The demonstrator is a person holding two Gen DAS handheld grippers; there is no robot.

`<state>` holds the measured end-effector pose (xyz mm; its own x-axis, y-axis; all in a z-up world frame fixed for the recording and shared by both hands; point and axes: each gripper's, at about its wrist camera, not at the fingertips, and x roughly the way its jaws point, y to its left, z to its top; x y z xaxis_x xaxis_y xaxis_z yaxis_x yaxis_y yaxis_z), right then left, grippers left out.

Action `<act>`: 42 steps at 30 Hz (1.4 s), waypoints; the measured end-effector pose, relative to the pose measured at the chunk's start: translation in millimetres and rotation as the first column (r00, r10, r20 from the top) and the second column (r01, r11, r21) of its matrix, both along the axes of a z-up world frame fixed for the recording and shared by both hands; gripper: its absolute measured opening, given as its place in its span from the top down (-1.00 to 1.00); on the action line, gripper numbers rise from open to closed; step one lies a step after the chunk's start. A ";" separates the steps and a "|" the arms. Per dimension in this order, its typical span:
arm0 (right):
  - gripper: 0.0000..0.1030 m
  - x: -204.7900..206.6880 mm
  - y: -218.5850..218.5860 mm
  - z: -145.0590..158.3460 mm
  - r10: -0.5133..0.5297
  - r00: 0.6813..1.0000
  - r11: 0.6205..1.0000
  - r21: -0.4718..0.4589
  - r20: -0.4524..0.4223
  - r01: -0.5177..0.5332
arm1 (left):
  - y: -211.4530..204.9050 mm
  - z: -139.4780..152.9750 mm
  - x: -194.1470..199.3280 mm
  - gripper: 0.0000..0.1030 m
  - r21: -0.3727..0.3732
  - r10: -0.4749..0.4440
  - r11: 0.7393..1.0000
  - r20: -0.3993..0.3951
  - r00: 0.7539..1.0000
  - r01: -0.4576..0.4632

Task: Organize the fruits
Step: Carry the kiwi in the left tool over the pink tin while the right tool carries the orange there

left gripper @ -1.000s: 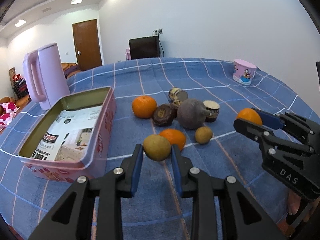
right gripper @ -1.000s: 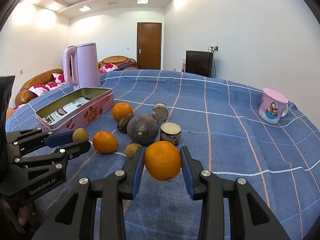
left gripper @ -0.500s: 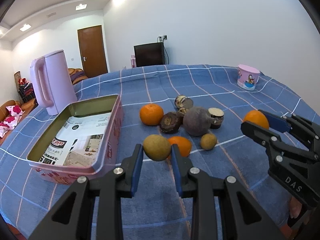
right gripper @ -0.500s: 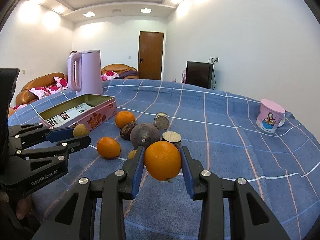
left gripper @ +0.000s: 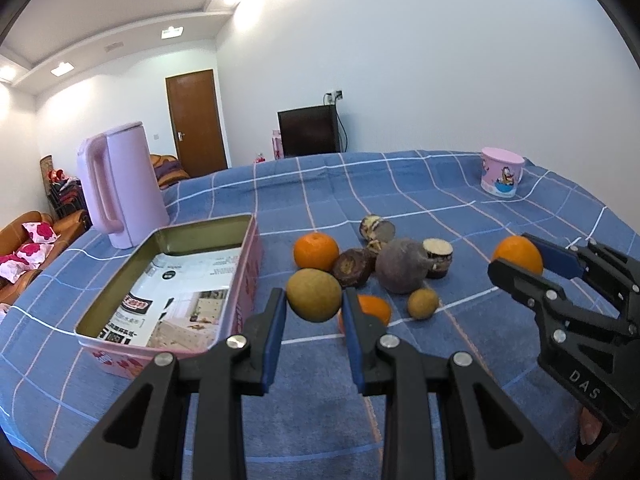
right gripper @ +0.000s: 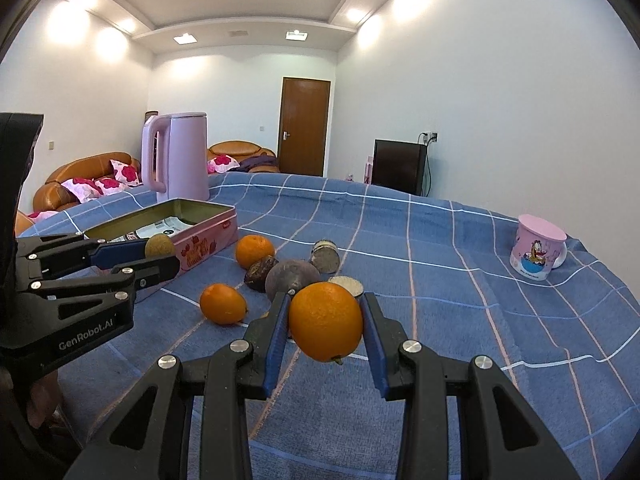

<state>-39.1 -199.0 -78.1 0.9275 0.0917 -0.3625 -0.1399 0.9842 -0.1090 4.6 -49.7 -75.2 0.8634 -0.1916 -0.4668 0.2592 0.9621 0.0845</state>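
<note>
- L hand-held gripper [left gripper: 314, 307]: tilted down, clamps brown fruit [left gripper: 314, 294] above worktop [left gripper: 460, 200]
- R hand-held gripper [right gripper: 325, 325]: tilted down, clamps orange [right gripper: 325, 321]
- Tin [left gripper: 245, 264]: only paper liner inside

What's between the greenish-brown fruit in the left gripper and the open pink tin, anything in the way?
Nothing visible. The left gripper holds the greenish-brown fruit off the cloth, just right of the pink tin, whose top is open. The loose fruit lies further right.

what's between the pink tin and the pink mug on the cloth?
Left wrist view: between the tin and the mug sits the loose pile of oranges, dark roots and a small brown fruit.
</note>
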 end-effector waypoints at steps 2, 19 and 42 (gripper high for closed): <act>0.27 -1.5 0.4 0.4 0.005 1.000 1.000 -0.002 0.009 -0.005 | 0.7 1.6 -1.6 0.42 0.003 0.005 1.000 0.014 1.000 -0.005; 0.27 -5.9 1.3 2.8 0.029 0.999 1.000 -0.002 0.039 -0.029 | 8.3 12.6 -7.5 0.42 -0.003 0.029 1.000 0.068 0.997 -0.029; 0.27 59.8 84.8 36.8 0.235 0.972 0.972 -0.006 -0.021 -0.235 | 90.6 17.0 45.0 0.42 -0.036 0.206 0.978 0.001 0.979 -0.205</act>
<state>20.7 -114.2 -41.4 0.8727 0.3030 -0.3828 -0.3694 0.9225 -0.1119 49.6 40.9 -58.2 0.8882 -0.0260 -0.4588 0.0553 0.9972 0.0505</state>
